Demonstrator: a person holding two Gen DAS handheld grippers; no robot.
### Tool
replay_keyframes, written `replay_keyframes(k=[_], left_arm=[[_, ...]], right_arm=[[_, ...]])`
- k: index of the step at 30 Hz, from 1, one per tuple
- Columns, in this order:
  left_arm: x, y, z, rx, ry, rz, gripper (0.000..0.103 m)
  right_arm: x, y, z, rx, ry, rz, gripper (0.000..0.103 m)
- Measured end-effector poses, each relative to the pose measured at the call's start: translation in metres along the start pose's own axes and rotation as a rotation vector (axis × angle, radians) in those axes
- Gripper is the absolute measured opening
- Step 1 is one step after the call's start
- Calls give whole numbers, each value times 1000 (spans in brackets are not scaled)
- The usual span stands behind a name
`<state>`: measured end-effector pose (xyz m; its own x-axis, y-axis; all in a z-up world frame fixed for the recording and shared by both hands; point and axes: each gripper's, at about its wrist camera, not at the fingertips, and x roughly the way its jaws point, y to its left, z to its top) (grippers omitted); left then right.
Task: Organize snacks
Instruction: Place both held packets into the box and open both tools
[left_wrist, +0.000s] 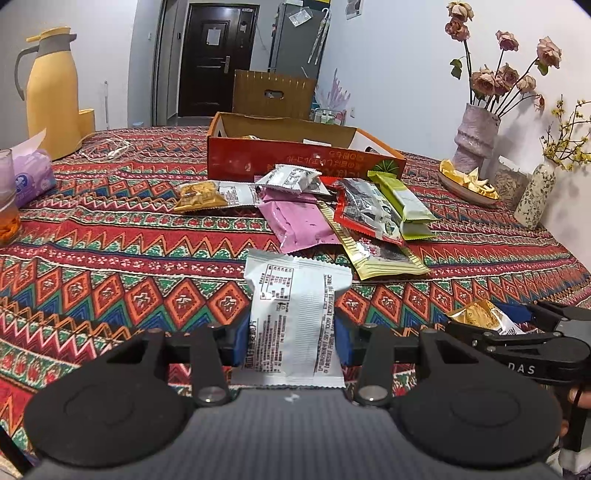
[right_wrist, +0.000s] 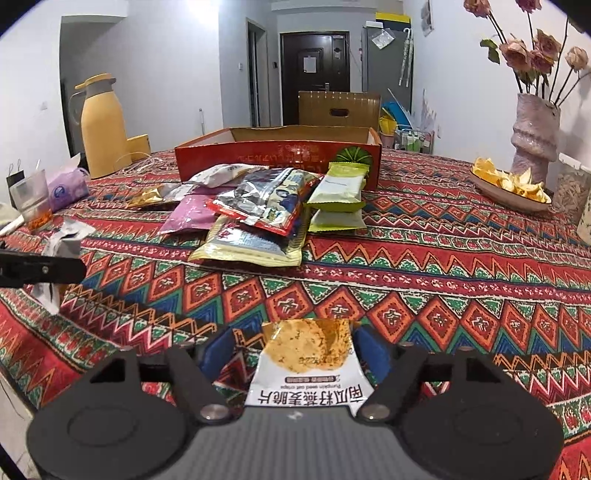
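Observation:
My left gripper (left_wrist: 291, 338) is shut on a white snack packet (left_wrist: 295, 310), held upright above the patterned tablecloth. My right gripper (right_wrist: 293, 349) has a white and gold oat crisp packet (right_wrist: 306, 365) between its blue pads, with a gap at the left pad. That packet (left_wrist: 480, 317) and the right gripper (left_wrist: 524, 325) show at the right of the left wrist view. A pile of snack packets (left_wrist: 332, 210) lies mid-table, also in the right wrist view (right_wrist: 258, 214). Behind it stands an open red cardboard box (left_wrist: 295, 158), also in the right wrist view (right_wrist: 277, 151).
A yellow thermos (left_wrist: 51, 88) and purple tissue pack (left_wrist: 31, 173) stand at the left. A vase of dried roses (left_wrist: 476, 136), a dish of peels (left_wrist: 467, 184) and a small floral vase (left_wrist: 535, 195) stand at the right. A glass cup (right_wrist: 33, 203) is left.

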<state>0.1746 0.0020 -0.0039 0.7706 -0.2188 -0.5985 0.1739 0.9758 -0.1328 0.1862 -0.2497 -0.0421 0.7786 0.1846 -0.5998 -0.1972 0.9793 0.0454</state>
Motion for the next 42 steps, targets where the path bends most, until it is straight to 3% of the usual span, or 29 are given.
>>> replay_keyframes(k=[1,14,18,25,28,31,35,39,42], left_arm=[[-2,0,-1,1,-4,3,45],[-6,4,9,7,-21,19,45],[-2,18,48,18,-78,12,45],[39,42,153,41,-156,-40,45],[68,50,195,50,-177,-71,45],[113,52,229,84,-173,-42,45],[186,61,253,85,-65,-26,45],[250,68,257,90,39,14,45],[278,74,256,90,97,21,46]], right_arm=[[0,0,1,-3,-2,-3,48],[-24,-26,8,81,-57,11,46],[-32,-43,38,90,-104,47,46],[-13,-72,135,53,-216,123,47],[12,-76,180,24,-244,151,47],[53,-83,222,22,-238,186,47],[131,-93,264,66,-169,179,46],[210,-95,282,63,-75,96,47],[257,-85,281,-16,-21,1,47]])
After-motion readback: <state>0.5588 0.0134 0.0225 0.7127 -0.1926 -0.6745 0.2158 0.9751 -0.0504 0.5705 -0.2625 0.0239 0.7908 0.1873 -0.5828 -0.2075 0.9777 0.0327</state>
